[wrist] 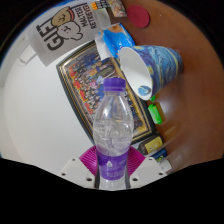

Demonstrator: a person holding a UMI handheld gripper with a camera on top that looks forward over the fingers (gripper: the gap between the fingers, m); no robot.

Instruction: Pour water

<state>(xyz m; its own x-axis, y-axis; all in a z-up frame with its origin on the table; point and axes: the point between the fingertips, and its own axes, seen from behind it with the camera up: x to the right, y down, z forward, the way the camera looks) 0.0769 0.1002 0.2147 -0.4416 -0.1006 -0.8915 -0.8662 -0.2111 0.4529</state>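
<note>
A clear plastic water bottle with a purple cap and purple label stands upright between my fingers. My gripper is shut on the water bottle, both pink pads pressing its labelled lower body. Beyond the bottle a blue-and-white cup lies tilted on its side, its white mouth facing the bottle. Under the cup lies a framed picture. The bottle's base is hidden between the fingers.
A white box with black lettering lies at the far left on the round white table. A green object rests right of the bottle. Brown floor shows to the right, past the table's edge. A pink disc sits far back.
</note>
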